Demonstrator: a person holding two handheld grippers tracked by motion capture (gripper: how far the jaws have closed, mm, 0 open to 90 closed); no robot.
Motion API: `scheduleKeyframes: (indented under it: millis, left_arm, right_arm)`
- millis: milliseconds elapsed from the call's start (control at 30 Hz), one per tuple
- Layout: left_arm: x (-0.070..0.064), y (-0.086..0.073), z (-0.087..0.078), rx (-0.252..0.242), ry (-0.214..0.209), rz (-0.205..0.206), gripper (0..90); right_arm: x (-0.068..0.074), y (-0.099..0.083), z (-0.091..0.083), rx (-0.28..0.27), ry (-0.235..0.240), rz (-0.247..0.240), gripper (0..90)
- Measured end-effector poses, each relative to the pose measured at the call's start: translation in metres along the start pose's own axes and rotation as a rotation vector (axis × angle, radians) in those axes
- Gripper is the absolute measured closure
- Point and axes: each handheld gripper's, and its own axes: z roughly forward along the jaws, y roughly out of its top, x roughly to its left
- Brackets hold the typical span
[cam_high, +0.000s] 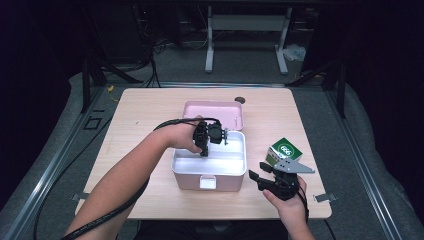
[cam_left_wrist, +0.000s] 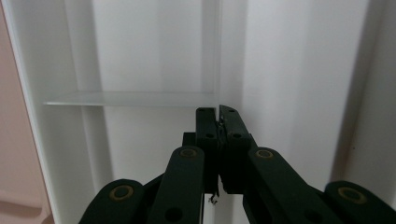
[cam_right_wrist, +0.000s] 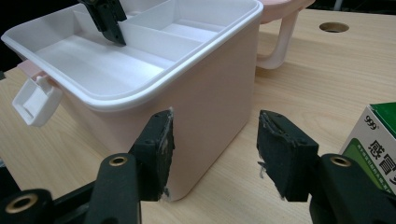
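Nearest me, the right gripper (cam_high: 265, 176) hangs with jaws spread, grasping nothing; the green medicine box (cam_high: 284, 151) sits just beyond it to the right. Left gripper (cam_left_wrist: 218, 122) is pinched on the white tray's divider (cam_left_wrist: 130, 98) inside the pink storage box (cam_high: 210, 182).

black hand-held gripper (cam_right_wrist: 212, 156) jaws with brass rivets, worn pads, thick black cable.
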Motion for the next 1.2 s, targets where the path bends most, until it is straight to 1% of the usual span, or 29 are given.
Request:
scheduleKeyframes:
  millis: [100,200,233,267,333,567,700,733,900,933,967,1033,1067,1100,1133,1200]
  left_arm:
    - [0.001,-0.002,0.000,-0.018,-0.003,-0.005,88.1]
    - [0.001,-0.002,0.000,-0.011,-0.002,-0.001,88.3]
    - [0.001,-0.001,-0.001,-0.008,-0.003,-0.004,88.4]
    - [0.001,-0.002,0.000,-0.018,-0.012,-0.013,88.4]
    - [0.001,-0.002,0.000,-0.023,-0.017,-0.018,88.7]
    - [-0.001,-0.001,-0.003,-0.015,-0.002,-0.017,88.8]
    - [-0.002,0.000,-0.007,-0.012,0.012,-0.016,88.9]
    - [-0.002,0.000,-0.010,-0.010,0.017,-0.017,88.9]
    - [-0.004,-0.002,-0.026,-0.039,0.049,-0.030,89.1]
    - [-0.004,-0.002,-0.026,-0.039,0.049,-0.030,89.1]
    - [-0.005,-0.004,-0.035,-0.061,0.056,-0.031,89.1]
    - [-0.007,-0.006,-0.045,-0.084,0.064,-0.034,89.1]
    - [-0.007,-0.008,-0.050,-0.092,0.065,-0.036,89.1]
    - [-0.008,-0.010,-0.054,-0.095,0.075,-0.035,89.1]
    - [-0.009,-0.013,-0.058,-0.098,0.081,-0.043,89.1]
    - [-0.010,-0.022,-0.065,-0.097,0.094,-0.049,89.1]
  right_arm:
    - [-0.001,0.000,0.000,0.000,0.000,0.000,45.8]
    - [0.000,0.000,0.001,0.000,0.002,0.007,45.8]
    - [0.000,0.000,0.001,0.001,0.002,0.006,45.8]
    - [0.000,0.000,0.001,0.000,0.002,0.006,45.8]
    - [0.000,-0.001,0.001,0.001,0.002,0.009,45.8]
    - [-0.001,-0.001,0.001,0.003,0.001,0.002,45.8]
    - [-0.001,-0.001,0.001,0.001,0.001,0.011,45.8]
    - [-0.001,-0.001,0.001,0.001,0.001,0.010,45.8]
    - [-0.001,-0.001,0.001,-0.002,0.003,0.010,45.8]
    - [-0.001,-0.001,0.001,-0.002,0.003,0.010,45.8]
    - [-0.001,-0.001,0.001,-0.003,0.003,0.011,45.8]
    - [-0.001,-0.001,0.000,-0.003,0.002,0.009,45.8]
    - [-0.001,-0.001,0.000,-0.002,0.002,0.012,45.8]
    - [-0.001,-0.001,0.000,-0.004,0.001,0.006,45.8]
    - [0.000,0.000,0.000,-0.004,0.000,0.009,45.8]
    - [0.000,0.000,-0.001,-0.004,-0.002,0.007,45.8]
